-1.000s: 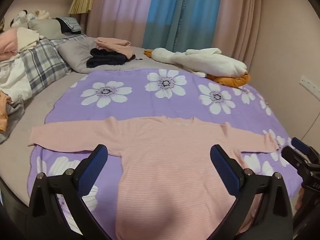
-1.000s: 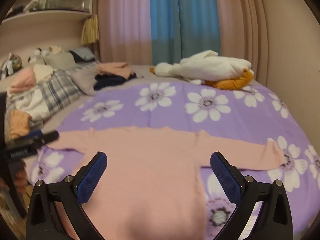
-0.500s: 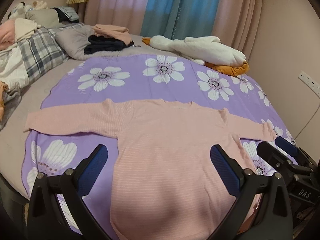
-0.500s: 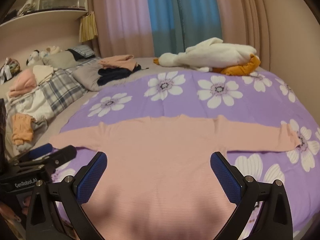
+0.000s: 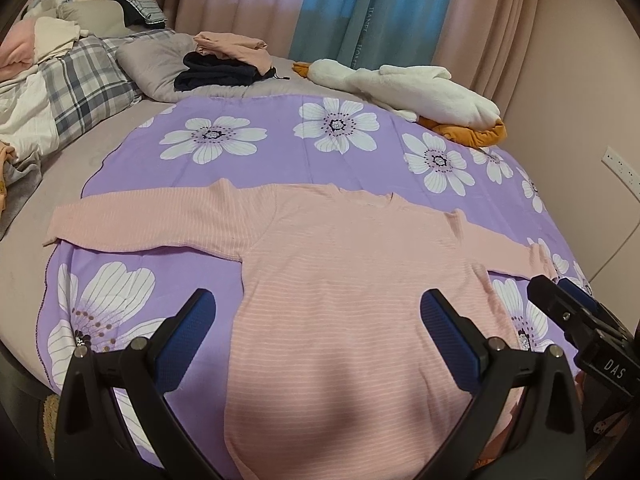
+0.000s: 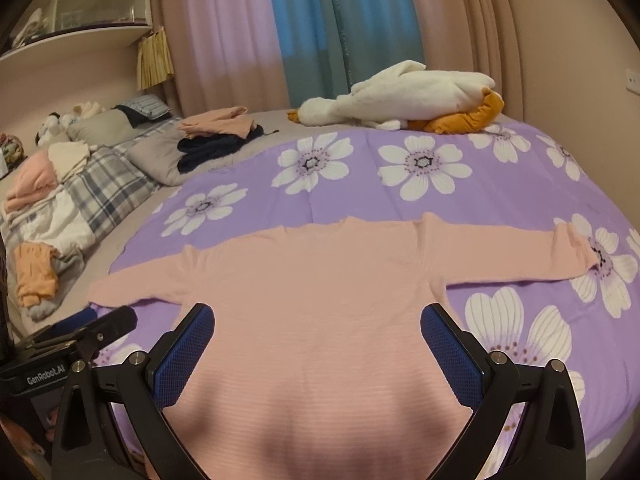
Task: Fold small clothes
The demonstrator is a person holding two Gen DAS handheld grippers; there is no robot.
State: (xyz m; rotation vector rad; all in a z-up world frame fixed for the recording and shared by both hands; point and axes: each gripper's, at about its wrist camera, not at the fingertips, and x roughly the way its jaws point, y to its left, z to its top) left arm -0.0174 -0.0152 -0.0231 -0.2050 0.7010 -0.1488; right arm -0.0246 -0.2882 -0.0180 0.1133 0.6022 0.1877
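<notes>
One pink long-sleeved top (image 5: 344, 280) lies flat, face down or up I cannot tell, on a purple flowered sheet (image 5: 280, 136) spread over a bed. Both sleeves stretch straight out to the sides. The hem lies nearest the cameras.

Two tools hover above the lower part of the top. The left tool (image 5: 316, 332) has its blue pads spread wide and holds nothing. The right tool (image 6: 316, 332) is likewise spread wide and empty.

Folding seems not yet begun; the top looks laid out and ready. The next move likely calls for pinching a sleeve end or side edge and carrying it across the body.

At the far side of the bed sit one stack of folded clothes (image 5: 224, 60) and one white plush goose (image 5: 408, 88).
</notes>
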